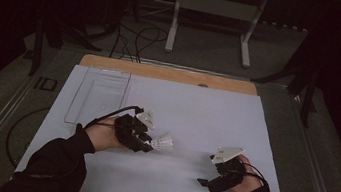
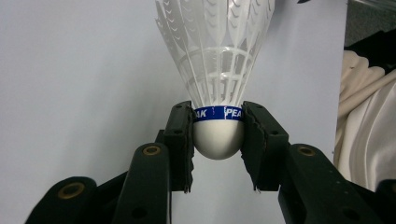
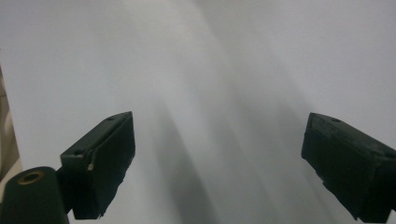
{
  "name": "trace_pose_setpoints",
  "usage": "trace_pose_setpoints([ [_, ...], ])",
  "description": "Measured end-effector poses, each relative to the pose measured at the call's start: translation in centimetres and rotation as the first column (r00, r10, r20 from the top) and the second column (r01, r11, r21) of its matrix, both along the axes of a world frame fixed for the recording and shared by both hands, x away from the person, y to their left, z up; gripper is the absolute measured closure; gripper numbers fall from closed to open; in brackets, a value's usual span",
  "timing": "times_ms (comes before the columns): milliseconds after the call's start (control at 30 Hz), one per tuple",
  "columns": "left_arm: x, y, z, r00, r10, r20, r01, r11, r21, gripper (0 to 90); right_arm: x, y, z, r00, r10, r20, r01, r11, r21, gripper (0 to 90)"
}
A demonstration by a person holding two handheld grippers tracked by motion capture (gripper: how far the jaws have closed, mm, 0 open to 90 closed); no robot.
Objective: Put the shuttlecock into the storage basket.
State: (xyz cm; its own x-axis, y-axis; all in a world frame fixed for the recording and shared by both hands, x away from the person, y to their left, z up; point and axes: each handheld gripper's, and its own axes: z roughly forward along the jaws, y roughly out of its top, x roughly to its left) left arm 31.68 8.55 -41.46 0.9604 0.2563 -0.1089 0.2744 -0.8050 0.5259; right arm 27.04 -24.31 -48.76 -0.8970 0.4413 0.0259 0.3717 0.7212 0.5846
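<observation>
High view puts the left gripper [image 1: 147, 143] at about eight o'clock on the white table cover [image 1: 196, 115], held in the person's left hand [image 1: 102, 136] and pointing toward three o'clock. Its jaws are clamped on a white shuttlecock [image 1: 163, 141], which juts from the tips with its feather skirt fanning toward the middle of the sheet. Left gripper view looks straight along those jaws: the two black pads press on either side of the shuttlecock [image 2: 218, 93] at its blue band, the rounded white cork base sitting between them and the feathers rising toward twelve o'clock over the plain white surface. At three o'clock in that view lies some pale cloth [image 2: 366, 126].

The right gripper [image 1: 206, 183] sits at about five o'clock on the sheet, held in the right hand [image 1: 247, 180], well apart from the shuttlecock. Right gripper view shows its jaws spread wide, nothing between them, with blurred white sheet beyond.

A clear plastic tray [image 1: 98, 97] lies at ten o'clock on the sheet, near the table's far wooden edge [image 1: 166, 73]
</observation>
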Motion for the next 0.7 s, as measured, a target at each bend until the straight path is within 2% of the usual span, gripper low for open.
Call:
trace_pose_setpoints([
  [167,0.1,0.8,0.3,0.9998,0.017,0.004,-0.017,0.9998,0.005,65.9,-0.1,-0.7,-0.5,0.9993,-0.035,-0.014,0.035,0.999,-0.005,10.5],
  [333,0.2,2.2,1.1,0.9988,0.048,0.015,-0.048,0.9989,0.004,65.9,-0.4,-1.9,-1.2,0.9985,-0.054,0.008,0.054,0.998,0.033,10.5],
  [467,0.5,3.4,1.7,0.9969,0.076,0.022,-0.076,0.9971,0.001,65.9,-0.4,-2.8,-1.7,0.9979,-0.065,-0.004,0.065,0.995,0.076,10.4],
  [700,0.6,5.1,2.8,0.9930,0.110,0.042,-0.110,0.9939,0.006,65.9,-0.8,-3.7,-2.4,0.9957,-0.092,0.013,0.090,0.992,0.091,10.4],
])
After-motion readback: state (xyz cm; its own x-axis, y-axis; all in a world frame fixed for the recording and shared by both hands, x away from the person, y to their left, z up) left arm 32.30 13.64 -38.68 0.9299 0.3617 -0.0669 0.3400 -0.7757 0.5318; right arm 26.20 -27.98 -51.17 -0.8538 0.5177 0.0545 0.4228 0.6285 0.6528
